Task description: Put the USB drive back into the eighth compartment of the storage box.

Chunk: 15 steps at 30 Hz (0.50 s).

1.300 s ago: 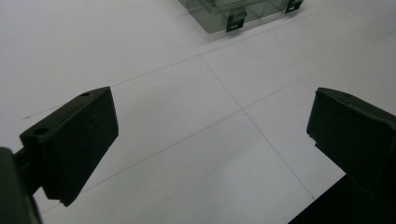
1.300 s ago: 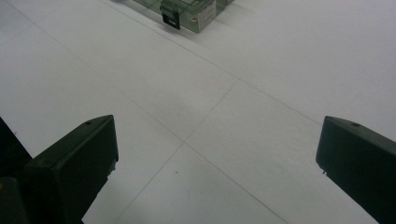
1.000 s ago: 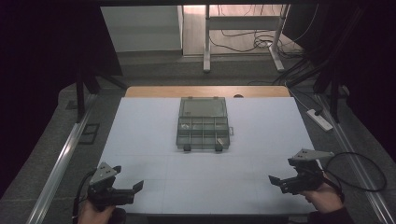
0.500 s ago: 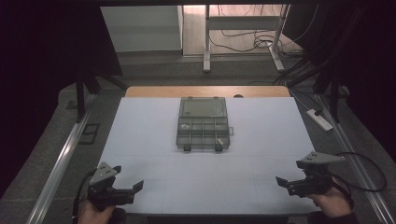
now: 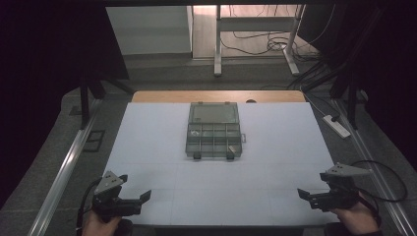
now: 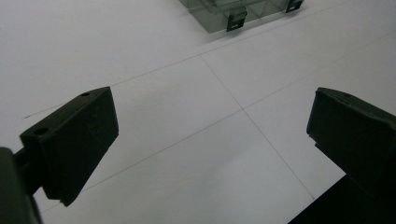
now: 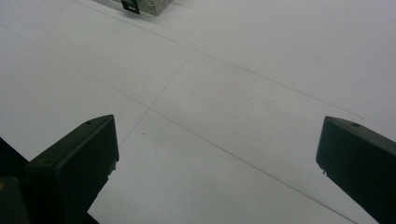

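Though small in the high view, the box (image 5: 214, 130) sits mid-table on the white sheet (image 5: 147, 142), well apart from both my grippers. Item: clear plastic organiser, lid up at the back, divided tray in front, two latches (image 6: 236, 21) on the near edge. I judge it light, stiff, smooth-walled, likely to slide if pushed; best taken by the side walls or the lid rim. Contents: a few specks in the compartments, too small to identify. Left gripper (image 5: 145, 196): jaws wide, empty. Right gripper (image 5: 301, 193): jaws wide, empty. Gripper views crop the box to its near corner.
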Each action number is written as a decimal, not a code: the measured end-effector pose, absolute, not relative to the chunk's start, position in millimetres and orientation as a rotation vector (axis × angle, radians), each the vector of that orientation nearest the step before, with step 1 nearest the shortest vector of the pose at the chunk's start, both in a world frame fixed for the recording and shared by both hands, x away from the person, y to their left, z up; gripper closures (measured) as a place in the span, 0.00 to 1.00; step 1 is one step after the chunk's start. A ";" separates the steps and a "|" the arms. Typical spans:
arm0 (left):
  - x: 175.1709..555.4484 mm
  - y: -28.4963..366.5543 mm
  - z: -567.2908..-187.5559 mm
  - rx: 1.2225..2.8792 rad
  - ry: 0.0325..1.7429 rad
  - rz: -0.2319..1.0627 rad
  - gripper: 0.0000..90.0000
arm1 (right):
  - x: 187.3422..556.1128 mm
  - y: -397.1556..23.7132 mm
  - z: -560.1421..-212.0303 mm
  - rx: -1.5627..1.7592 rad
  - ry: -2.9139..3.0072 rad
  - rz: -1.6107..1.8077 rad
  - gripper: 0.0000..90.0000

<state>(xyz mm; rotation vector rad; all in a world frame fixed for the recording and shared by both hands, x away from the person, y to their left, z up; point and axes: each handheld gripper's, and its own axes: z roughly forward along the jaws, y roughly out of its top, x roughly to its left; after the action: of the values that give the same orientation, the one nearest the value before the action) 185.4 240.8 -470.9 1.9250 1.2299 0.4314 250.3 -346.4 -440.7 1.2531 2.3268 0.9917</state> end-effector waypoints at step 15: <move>185.1 241.1 -471.0 1.926 1.233 0.434 0.03 | 241.2 -355.9 -443.7 1.292 2.305 0.966 0.00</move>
<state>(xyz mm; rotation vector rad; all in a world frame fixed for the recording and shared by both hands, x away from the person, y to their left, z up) 185.1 241.1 -471.0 1.9264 1.2334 0.4344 241.2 -355.9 -443.7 1.2925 2.3047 0.9664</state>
